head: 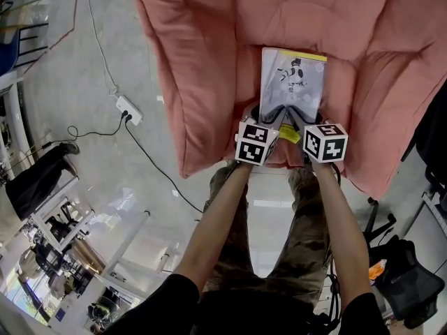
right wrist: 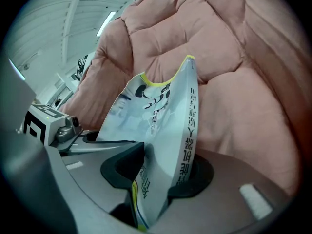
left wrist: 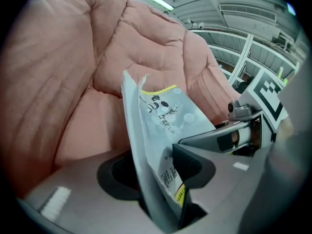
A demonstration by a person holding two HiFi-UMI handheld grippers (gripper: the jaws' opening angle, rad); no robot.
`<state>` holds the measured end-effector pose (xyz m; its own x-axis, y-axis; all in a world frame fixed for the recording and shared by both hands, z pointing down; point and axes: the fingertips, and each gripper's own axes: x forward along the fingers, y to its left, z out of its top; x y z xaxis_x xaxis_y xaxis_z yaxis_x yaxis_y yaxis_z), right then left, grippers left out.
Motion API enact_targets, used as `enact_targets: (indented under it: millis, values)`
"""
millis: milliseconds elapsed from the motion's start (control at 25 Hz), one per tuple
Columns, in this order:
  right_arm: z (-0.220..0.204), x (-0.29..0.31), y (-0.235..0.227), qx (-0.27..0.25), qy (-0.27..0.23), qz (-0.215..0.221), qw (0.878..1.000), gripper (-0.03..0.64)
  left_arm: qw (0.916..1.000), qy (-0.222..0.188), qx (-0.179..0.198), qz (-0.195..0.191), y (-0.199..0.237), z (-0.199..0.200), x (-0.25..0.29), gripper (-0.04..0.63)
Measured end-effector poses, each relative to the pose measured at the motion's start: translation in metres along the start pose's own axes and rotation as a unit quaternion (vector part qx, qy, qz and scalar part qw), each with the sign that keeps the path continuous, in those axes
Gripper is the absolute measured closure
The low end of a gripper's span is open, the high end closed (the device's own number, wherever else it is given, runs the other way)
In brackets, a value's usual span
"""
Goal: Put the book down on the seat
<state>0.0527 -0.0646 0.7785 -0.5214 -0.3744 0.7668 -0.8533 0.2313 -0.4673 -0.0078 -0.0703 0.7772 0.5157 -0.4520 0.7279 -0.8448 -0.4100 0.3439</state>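
Pink padded seat [head: 202,61] lies under the book [head: 293,82], held over its middle; contact with the seat unclear | thin glossy paperback, likely light, floppy and slippery, so hold the edge nearest the seat's front at both corners | left tool [left wrist: 157,173] and right tool [right wrist: 162,172] each clamped on that edge | head view alone shows the book's place over the seat; tool views alone show it bowing in the grip

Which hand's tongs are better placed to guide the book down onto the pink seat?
Probably right: the right tongs clamp the book by its stiff spine edge, steadier for lowering onto the seat; the left tongs pinch the splaying page edge.
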Motion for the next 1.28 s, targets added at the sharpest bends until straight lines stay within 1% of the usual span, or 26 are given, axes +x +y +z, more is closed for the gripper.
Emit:
enact_targets:
  millis: [80,200,400,840,1000,1280]
  values:
    - [-0.005,0.004,-0.004,0.004,0.007,-0.006,1.0,0.429,0.9999,0.013,0.0,0.001,0.002,-0.006,0.004,0.386]
    - [-0.008,0.009,-0.01,0.003,0.013,-0.013,1.0,0.411,0.9996,0.024,0.002,0.011,0.007,-0.008,0.007,0.361]
    - [-0.01,0.011,-0.017,0.005,0.014,-0.015,1.0,0.391,0.9996,0.024,0.003,0.016,0.008,-0.011,0.01,0.357]
    - [-0.013,0.015,-0.022,0.008,0.014,-0.02,1.0,0.38,0.9995,0.027,0.001,0.019,0.011,-0.016,0.016,0.349]
    - [-0.013,0.012,-0.023,0.002,0.016,-0.019,1.0,0.381,0.9996,0.024,-0.003,0.013,0.01,-0.018,0.018,0.348]
    - [-0.014,0.001,-0.025,-0.005,0.025,-0.033,0.999,0.376,0.9989,0.034,0.009,0.033,0.01,-0.013,0.004,0.353]
